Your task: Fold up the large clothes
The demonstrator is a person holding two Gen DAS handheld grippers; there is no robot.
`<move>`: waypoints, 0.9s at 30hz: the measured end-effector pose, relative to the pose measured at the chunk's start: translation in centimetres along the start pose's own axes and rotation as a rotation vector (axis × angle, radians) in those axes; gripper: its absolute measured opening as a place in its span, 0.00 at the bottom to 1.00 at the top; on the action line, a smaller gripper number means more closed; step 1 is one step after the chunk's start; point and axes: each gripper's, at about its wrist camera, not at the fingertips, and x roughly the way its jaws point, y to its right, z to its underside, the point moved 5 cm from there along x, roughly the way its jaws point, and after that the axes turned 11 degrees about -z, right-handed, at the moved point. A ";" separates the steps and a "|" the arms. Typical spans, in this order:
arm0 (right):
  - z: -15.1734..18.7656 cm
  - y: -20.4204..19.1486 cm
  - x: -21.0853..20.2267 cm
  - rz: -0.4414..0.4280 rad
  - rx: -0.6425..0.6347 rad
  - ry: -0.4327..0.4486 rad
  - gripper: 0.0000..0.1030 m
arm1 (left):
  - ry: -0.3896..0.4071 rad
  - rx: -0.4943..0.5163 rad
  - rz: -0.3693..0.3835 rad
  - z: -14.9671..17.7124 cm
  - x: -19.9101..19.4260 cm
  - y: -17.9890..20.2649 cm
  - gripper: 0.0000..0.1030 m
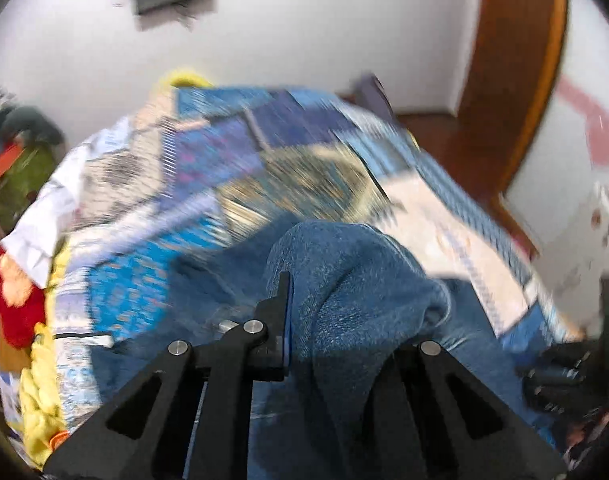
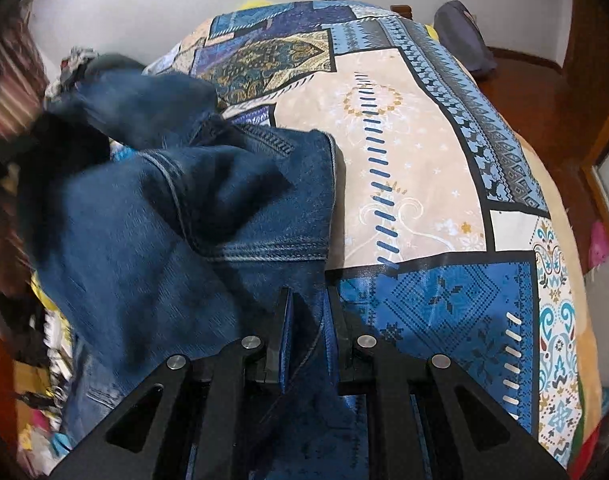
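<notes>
- A bed [image 2: 444, 152] carries everything, spread with a patchwork-print cover [image 2: 416, 184] in blue, beige and white.
- Blue denim jeans [image 2: 176, 216] lie bunched on the cover's near left part.
- A white garment [image 1: 64, 196] lies at the bed's far left edge.

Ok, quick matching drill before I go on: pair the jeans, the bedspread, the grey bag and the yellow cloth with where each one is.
Things:
1. jeans
2. bedspread
3. grey bag
4. yellow cloth

Places:
A. on the wooden floor past the bed's far corner
B. bunched along the bed's left edge
C. spread over the bed, patchwork blue and beige
D. clamped in the right tongs, draped over the left tongs

Pairs: 1-D, 2-C, 3-A, 4-B
</notes>
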 end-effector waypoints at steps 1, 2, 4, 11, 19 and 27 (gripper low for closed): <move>0.1 -0.3 0.2 0.020 -0.022 -0.003 0.11 | 0.016 -0.028 -0.006 -0.2 -0.6 -1.5 0.09; 0.1 -0.5 0.4 0.027 -0.036 -0.004 0.11 | 0.024 -0.059 -0.014 -0.2 -1.1 -3.2 0.09; 0.3 -0.7 0.8 0.026 -0.052 -0.018 0.11 | 0.016 -0.092 -0.026 0.6 -1.1 -5.5 0.09; 0.7 -1.6 1.7 0.035 -0.088 -0.048 0.11 | -0.194 -0.194 -0.055 11.2 3.3 -11.7 0.14; 0.6 -1.7 2.1 0.054 -0.103 -0.073 0.11 | -0.349 -0.415 0.085 21.7 6.5 -14.0 0.45; 0.7 -2.1 2.2 0.088 -0.122 -0.067 0.11 | -0.341 -0.478 0.049 22.5 5.1 -15.7 0.57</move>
